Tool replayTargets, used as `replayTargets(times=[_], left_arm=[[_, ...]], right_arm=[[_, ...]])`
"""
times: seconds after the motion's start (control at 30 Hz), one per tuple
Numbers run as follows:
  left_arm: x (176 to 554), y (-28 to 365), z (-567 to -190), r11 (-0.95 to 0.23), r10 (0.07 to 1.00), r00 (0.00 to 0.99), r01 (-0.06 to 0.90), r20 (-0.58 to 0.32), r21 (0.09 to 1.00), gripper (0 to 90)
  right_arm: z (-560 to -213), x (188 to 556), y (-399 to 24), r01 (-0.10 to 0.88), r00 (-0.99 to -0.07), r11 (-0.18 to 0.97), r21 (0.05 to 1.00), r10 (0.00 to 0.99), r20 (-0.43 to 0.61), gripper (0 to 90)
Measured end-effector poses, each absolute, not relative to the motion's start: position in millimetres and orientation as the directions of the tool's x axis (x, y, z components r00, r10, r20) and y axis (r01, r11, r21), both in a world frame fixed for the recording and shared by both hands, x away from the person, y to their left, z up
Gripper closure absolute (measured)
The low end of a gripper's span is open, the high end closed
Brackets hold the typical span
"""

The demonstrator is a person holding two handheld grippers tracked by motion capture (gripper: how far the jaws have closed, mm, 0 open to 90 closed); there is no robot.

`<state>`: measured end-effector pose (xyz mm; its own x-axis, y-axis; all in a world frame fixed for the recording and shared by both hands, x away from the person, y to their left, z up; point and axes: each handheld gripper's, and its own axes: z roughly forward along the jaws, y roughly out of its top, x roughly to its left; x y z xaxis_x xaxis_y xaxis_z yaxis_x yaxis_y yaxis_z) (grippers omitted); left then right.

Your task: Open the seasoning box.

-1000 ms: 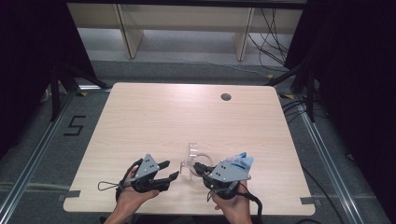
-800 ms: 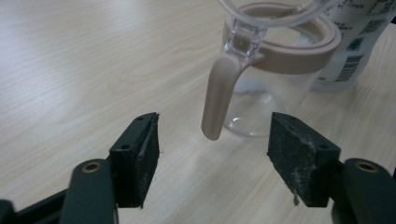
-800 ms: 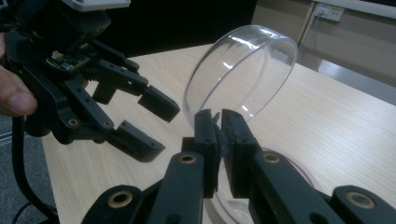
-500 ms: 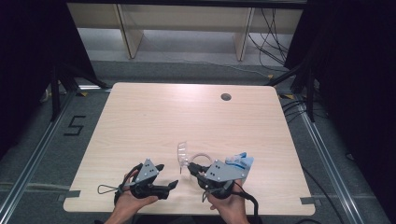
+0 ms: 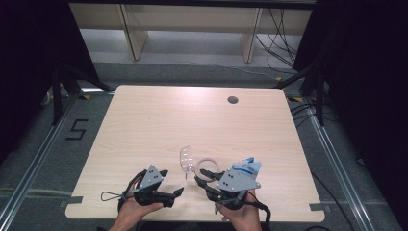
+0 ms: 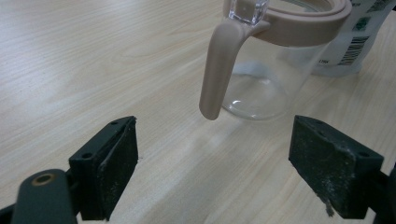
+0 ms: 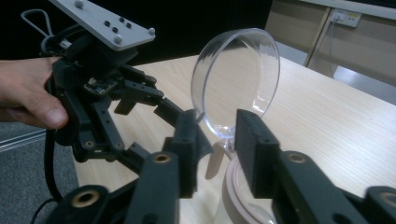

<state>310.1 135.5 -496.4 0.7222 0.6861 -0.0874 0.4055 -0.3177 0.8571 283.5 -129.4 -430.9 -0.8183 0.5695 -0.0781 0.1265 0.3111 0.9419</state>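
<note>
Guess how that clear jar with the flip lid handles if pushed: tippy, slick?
The clear jar looks empty and thin-walled, so probably light and quick to slide on the smooth table. Its hinged lid stands open and upright, which likely makes it top-heavy and apt to tip. The glossy wall may slip; the beige handle seems grippier.

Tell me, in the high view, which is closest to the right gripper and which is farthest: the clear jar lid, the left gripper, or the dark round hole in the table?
1. Clear round plastic jar lid, standing open just left of the right gripper.
2. Left gripper, farther left, near edge.
3. Dark round hole, far across the table.
</note>
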Motion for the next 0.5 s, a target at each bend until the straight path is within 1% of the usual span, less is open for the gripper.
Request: replayTargets(times=[0.03, 0.07, 0.1, 0.13, 0.23, 0.27, 0.4, 0.43, 0.5], left_arm=[[309.9, 135.4, -496.5, -0.317, 0.686, 0.722, 0.407, -0.089, 0.856, 15.3], [309.9, 135.4, -496.5, -0.317, 0.686, 0.722, 0.407, -0.089, 0.856, 15.2], [309.7, 135.8, -496.4, -0.319, 0.683, 0.725, 0.405, -0.088, 0.857, 15.2], [309.7, 135.9, -496.5, -0.320, 0.680, 0.727, 0.404, -0.089, 0.857, 15.1], [310.0, 135.9, -497.2, -0.320, 0.676, 0.731, 0.404, -0.092, 0.857, 15.1], [310.5, 136.0, -497.4, -0.323, 0.670, 0.737, 0.400, -0.091, 0.858, 15.0], [310.6, 135.5, -498.5, -0.316, 0.666, 0.739, 0.402, -0.101, 0.859, 15.0], [309.9, 134.4, -499.4, -0.300, 0.673, 0.731, 0.413, -0.116, 0.860, 15.0], [310.7, 135.8, -498.9, -0.320, 0.670, 0.736, 0.406, -0.099, 0.856, 15.0]], right_arm=[[-429.8, 281.6, -132.1, 0.127, -0.825, 0.310, 0.942, 0.561, -0.073, 64.7], [-429.8, 281.6, -132.1, 0.127, -0.825, 0.310, 0.942, 0.561, -0.073, 64.7], [-428.3, 277.2, -136.8, 0.128, -0.826, 0.292, 0.948, 0.561, -0.062, 60.8], [-426.7, 274.5, -139.6, 0.136, -0.825, 0.298, 0.945, 0.561, -0.058, 58.0], [-425.7, 267.9, -146.2, 0.141, -0.832, 0.293, 0.946, 0.552, -0.047, 51.0], [-426.2, 264.8, -148.0, 0.156, -0.827, 0.302, 0.940, 0.560, -0.043, 49.3], [-429.9, 259.4, -155.1, 0.157, -0.827, 0.310, 0.938, 0.560, -0.047, 47.2], [-431.6, 256.1, -159.9, 0.161, -0.829, 0.309, 0.937, 0.558, -0.042, 46.3], [-432.7, 252.6, -164.5, 0.183, -0.830, 0.292, 0.939, 0.558, -0.011, 45.7]])
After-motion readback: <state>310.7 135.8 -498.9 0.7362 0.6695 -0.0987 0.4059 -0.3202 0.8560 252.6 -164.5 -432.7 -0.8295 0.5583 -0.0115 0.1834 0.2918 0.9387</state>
